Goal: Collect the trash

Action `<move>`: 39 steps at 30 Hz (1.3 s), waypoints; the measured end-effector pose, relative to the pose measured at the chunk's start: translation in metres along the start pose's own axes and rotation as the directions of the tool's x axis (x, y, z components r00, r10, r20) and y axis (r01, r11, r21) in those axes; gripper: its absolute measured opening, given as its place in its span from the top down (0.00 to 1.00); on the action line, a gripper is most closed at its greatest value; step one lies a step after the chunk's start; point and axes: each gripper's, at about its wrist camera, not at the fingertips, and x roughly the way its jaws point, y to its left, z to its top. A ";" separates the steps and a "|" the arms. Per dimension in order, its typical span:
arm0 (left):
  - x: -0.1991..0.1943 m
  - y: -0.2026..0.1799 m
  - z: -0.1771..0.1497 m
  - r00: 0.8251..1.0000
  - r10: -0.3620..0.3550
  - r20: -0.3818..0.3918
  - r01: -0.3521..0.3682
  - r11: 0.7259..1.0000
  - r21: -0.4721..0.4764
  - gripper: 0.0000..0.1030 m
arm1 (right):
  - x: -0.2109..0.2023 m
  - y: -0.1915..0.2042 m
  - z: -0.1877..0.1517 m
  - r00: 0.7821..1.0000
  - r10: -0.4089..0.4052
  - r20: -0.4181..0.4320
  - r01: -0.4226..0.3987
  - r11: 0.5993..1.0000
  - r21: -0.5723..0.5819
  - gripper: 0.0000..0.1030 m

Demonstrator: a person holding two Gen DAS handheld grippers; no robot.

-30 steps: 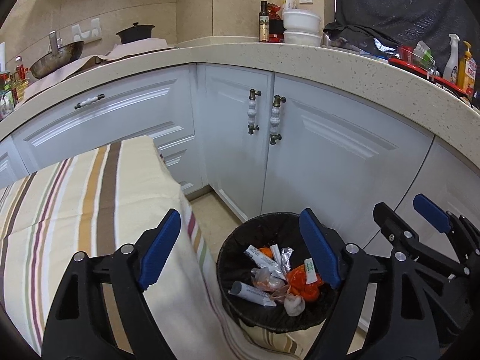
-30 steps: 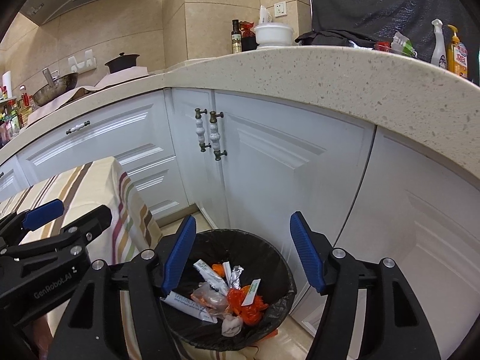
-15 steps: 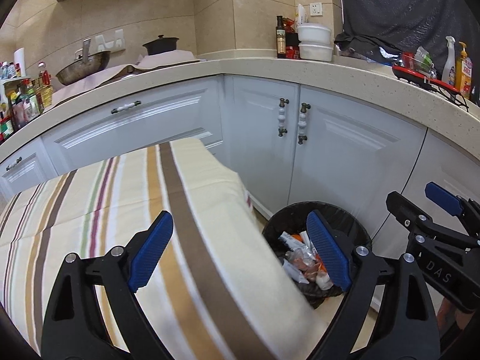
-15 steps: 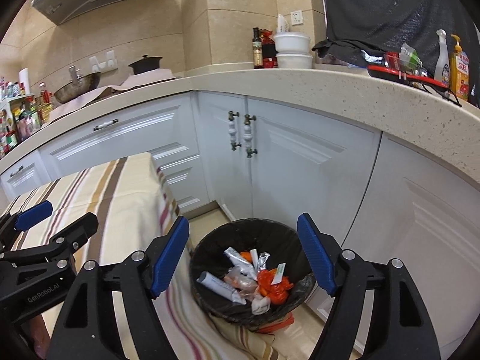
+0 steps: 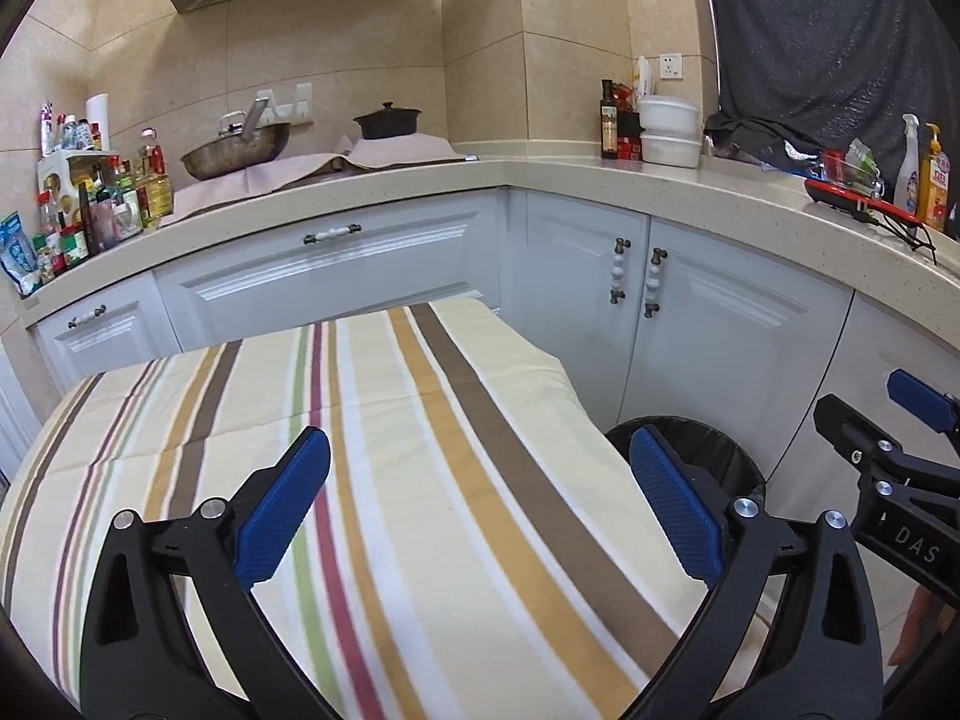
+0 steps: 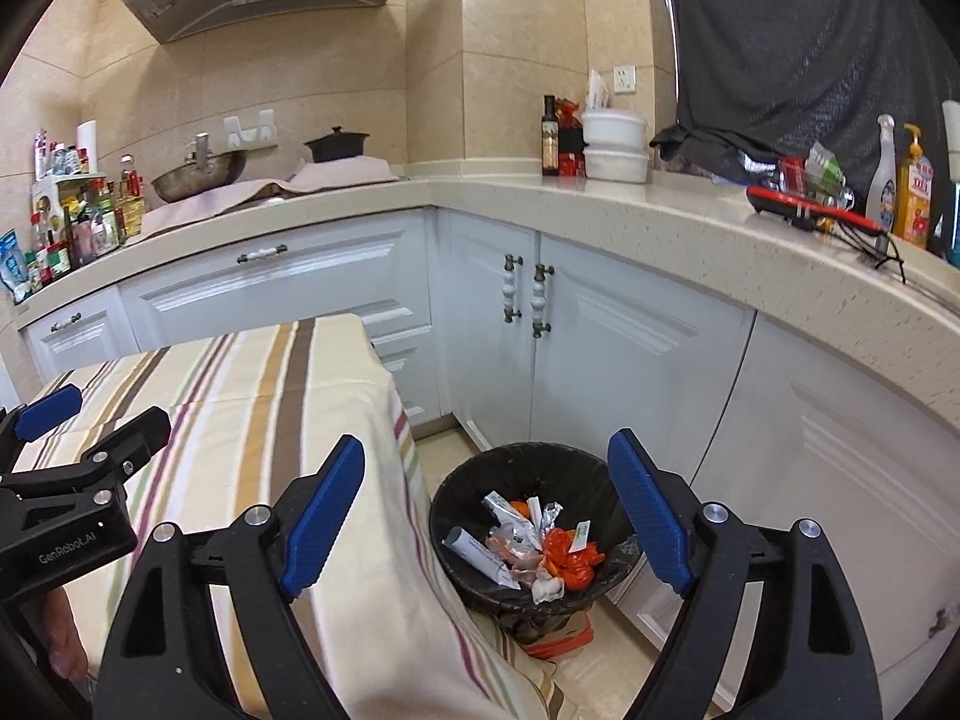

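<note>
A black-lined trash bin (image 6: pixel 606 474) stands on the floor by the white cabinets, holding several wrappers, a white tube and orange plastic (image 6: pixel 567 558). In the left wrist view only the bin's rim (image 5: pixel 708 438) shows past the table's corner. My left gripper (image 5: pixel 480 492) hovers over the striped tablecloth (image 5: pixel 390 420); its jaws are opening wide, with nothing between them. My right gripper (image 6: pixel 486 504) hangs over the table's edge and the bin, jaws also opening, nothing held. Each gripper shows at the edge of the other's view: the right gripper (image 5: pixel 900 438), the left gripper (image 6: pixel 66 438).
White corner cabinets (image 6: pixel 600 348) under a beige worktop (image 6: pixel 600 204) enclose the bin. On the worktop stand a wok (image 5: pixel 237 150), a black pot (image 5: pixel 387 120), white bowls (image 5: pixel 669 132), bottles, a red tray (image 6: pixel 810 207) and condiments at left. A person's hand (image 6: pixel 60 642) holds the left gripper.
Both grippers have drawn back and up from the bin, jaws spreading wider. The left view now looks over the striped table, with the bin mostly hidden behind its corner.
</note>
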 end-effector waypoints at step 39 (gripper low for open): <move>-0.059 0.036 0.005 0.997 -0.022 0.070 0.027 0.997 -0.069 0.05 | -0.063 0.027 0.007 0.994 -0.016 0.109 0.020 0.999 -0.039 0.19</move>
